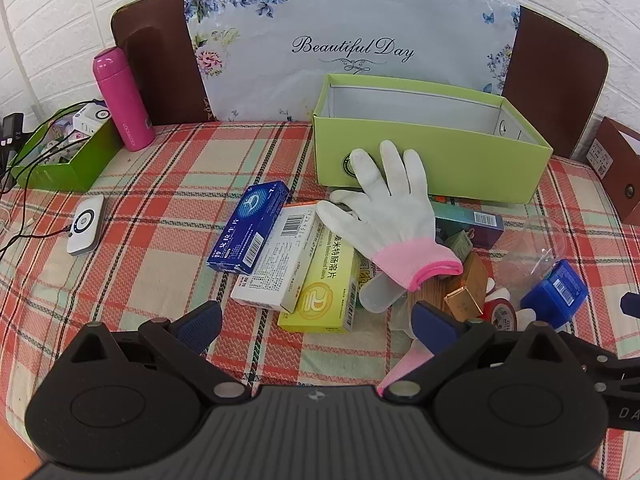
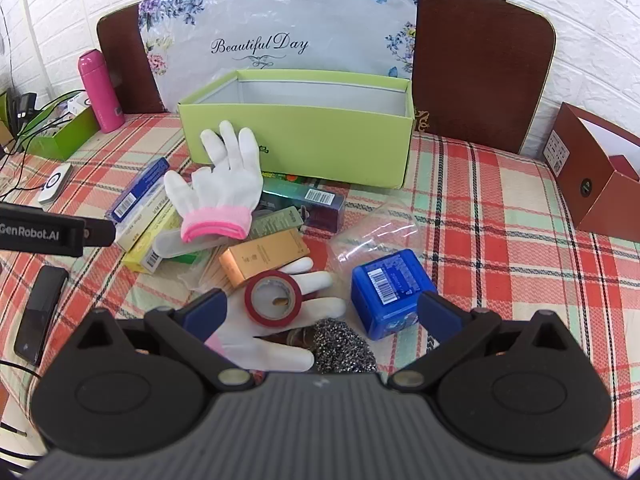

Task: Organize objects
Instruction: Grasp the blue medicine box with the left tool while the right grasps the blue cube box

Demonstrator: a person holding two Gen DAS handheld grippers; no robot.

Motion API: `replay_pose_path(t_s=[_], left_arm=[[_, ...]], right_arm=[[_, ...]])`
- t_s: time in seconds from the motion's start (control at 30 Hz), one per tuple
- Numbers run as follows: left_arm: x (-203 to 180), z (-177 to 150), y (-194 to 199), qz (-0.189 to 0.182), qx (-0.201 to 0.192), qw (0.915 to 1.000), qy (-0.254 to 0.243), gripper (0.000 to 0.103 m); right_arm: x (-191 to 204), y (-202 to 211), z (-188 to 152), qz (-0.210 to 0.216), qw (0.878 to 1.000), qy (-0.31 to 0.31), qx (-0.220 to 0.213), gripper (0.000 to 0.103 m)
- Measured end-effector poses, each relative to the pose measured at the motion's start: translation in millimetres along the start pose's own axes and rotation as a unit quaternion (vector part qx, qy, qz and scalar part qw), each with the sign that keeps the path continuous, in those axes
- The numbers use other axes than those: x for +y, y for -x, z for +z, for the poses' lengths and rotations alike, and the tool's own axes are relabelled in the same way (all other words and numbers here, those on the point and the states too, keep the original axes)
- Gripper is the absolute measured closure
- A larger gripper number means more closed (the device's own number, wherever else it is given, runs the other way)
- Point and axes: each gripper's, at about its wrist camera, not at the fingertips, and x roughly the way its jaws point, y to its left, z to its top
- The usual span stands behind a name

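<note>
An open lime-green box (image 1: 432, 172) (image 2: 296, 148) stands at the back of the plaid table. In front of it lies a pile: a white glove with a pink cuff (image 1: 392, 216) (image 2: 224, 188), a blue carton (image 1: 252, 226), a white carton (image 1: 280, 268), a yellow carton (image 1: 324, 296), a dark teal carton (image 2: 308, 204), an orange box (image 2: 264, 260), a red tape roll (image 2: 274, 298), a blue cube box (image 2: 390, 292) and a steel scourer (image 2: 340, 346). My left gripper (image 1: 316, 326) is open and empty above the yellow carton. My right gripper (image 2: 322, 312) is open and empty around the tape roll.
A pink flask (image 1: 122, 98), a smaller green box (image 1: 64, 160) with cables and a white power bank (image 1: 86, 224) sit at the left. A brown box (image 2: 596, 188) stands at the right. A black phone (image 2: 40, 314) lies at the left. Clear plastic wrap (image 2: 380, 232) lies by the pile.
</note>
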Motion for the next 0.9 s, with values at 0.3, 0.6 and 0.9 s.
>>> replay_pose_path(t_s=[0.3,0.6,0.9], left_arm=[[1.5,1.8,-5.8,0.001,0.006,1.0000,0.004,0.000],[36.0,6.6,-31.4,0.017,0.013,0.9994,0.026,0.000],[78.5,31.7,-81.5,-0.028,0.002,0.9981,0.055,0.000]], right_arm=[[-2.1,-6.3,1.2,0.003,1.000,0.001,0.008,0.000],[-10.1,-19.4,2.5,0.004,1.000,0.004,0.021,0.000],[-18.1,-44.0,5.7,0.020,0.999,0.023,0.035,0.000]])
